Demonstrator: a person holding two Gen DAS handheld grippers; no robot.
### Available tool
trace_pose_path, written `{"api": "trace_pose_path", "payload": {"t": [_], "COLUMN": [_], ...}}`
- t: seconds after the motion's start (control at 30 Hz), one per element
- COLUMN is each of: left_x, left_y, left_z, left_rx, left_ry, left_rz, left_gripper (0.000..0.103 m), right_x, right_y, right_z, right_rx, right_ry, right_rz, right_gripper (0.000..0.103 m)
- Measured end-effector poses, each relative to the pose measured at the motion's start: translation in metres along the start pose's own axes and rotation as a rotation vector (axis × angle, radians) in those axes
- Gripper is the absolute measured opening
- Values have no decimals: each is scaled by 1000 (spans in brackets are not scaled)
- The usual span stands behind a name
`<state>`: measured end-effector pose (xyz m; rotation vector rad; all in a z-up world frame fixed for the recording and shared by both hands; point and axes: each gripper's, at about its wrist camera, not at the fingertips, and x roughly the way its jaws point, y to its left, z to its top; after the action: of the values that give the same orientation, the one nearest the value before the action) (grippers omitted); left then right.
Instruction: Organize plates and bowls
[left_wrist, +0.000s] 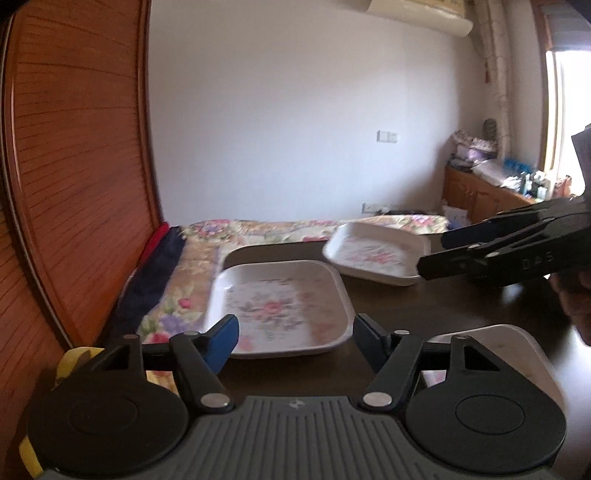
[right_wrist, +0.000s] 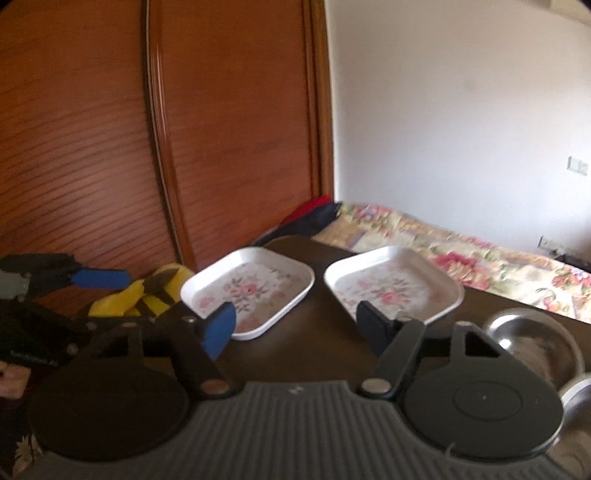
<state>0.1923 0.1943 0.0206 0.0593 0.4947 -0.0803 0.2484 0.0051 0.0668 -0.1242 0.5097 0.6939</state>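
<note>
Plates dead ahead – left floral plate (left_wrist: 280, 306) nearest left gripper (left_wrist: 295, 339), right gripper (right_wrist: 297, 328) facing its twin (right_wrist: 393, 288) – both grippers' jaws apart, empty.

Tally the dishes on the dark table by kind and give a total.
Floral square plates: 2, the left floral plate and the right floral plate
Plain white plate: 1, the white plate, partly hidden behind the left tongs
Metal bowl: 1, the metal bowl
Total: 4
</note>
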Motion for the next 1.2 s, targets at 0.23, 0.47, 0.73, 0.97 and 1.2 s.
{"api": "trace_pose_path", "payload": {"t": [0.23, 0.47, 0.73, 0.97, 1.2], "left_x": [40, 75, 114, 126, 132], "left_y": [37, 64, 76, 77, 78], "left_z": [7, 9, 19, 23, 22], "left_rx": [-25, -67, -103, -106, -90], "left_ry": [67, 125, 165, 191, 215], "left_rz": [19, -3, -37, -44, -17], "left_gripper": [74, 69, 64, 56, 38], "right_x": [45, 90, 111, 120, 124], "right_y": [5, 1, -5, -13, -10], "right_z": [16, 11, 5, 6, 8], "right_rx": [28, 69, 117, 167, 156], "right_ry": [104, 212, 262, 266, 269], "right_rz": [63, 68, 92, 102, 106], "right_gripper": [61, 53, 48, 38, 23]}}
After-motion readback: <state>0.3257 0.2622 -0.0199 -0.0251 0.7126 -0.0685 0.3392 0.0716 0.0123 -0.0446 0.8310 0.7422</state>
